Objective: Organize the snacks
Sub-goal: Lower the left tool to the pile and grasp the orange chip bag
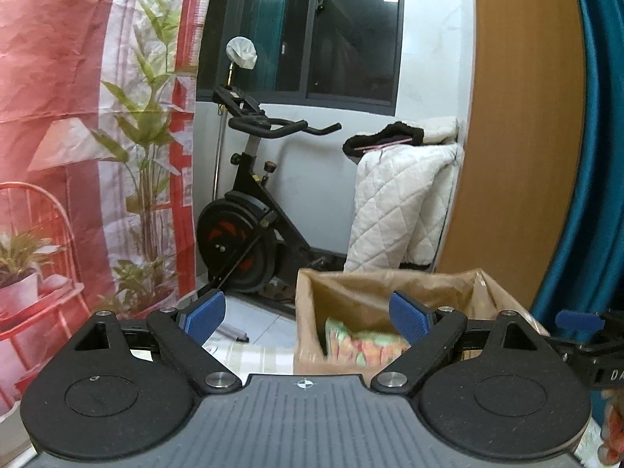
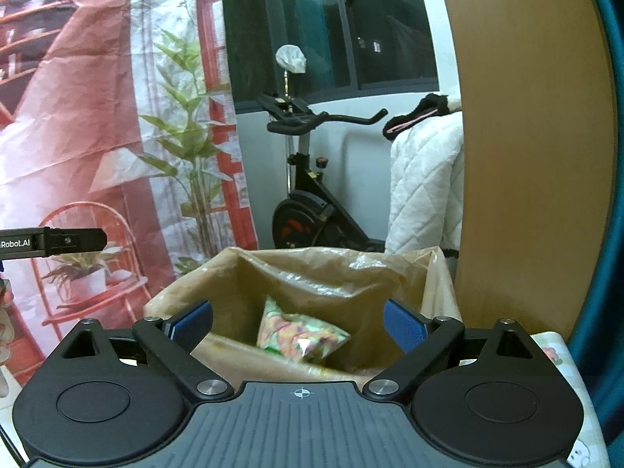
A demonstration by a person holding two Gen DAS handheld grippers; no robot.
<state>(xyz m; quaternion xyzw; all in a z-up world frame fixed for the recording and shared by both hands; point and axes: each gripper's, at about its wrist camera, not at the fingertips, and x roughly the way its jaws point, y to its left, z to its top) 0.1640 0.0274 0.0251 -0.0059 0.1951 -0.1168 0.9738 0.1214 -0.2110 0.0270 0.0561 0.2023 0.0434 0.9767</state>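
Note:
A cardboard box lined with a brown plastic bag [image 2: 312,273] stands ahead of both grippers. Inside it lies a pastel green, pink and yellow snack packet [image 2: 300,333], seen in the left wrist view as the same packet [image 1: 362,345]. My right gripper [image 2: 298,323] hangs over the box's near edge, jaws wide apart, nothing between the blue pads. My left gripper [image 1: 308,314] stands open too, empty, to the left of the box [image 1: 312,312]. The right gripper's blue fingertip [image 1: 577,319] pokes in at the right edge of the left wrist view.
An exercise bike [image 1: 249,210] stands on the tiled floor behind the box. A white quilt [image 1: 401,202] hangs beside a wooden panel [image 1: 522,136]. A printed red backdrop [image 1: 78,136] fills the left. A teal curtain [image 1: 600,156] is at the right. A patterned tablecloth [image 2: 557,358] shows under the right gripper.

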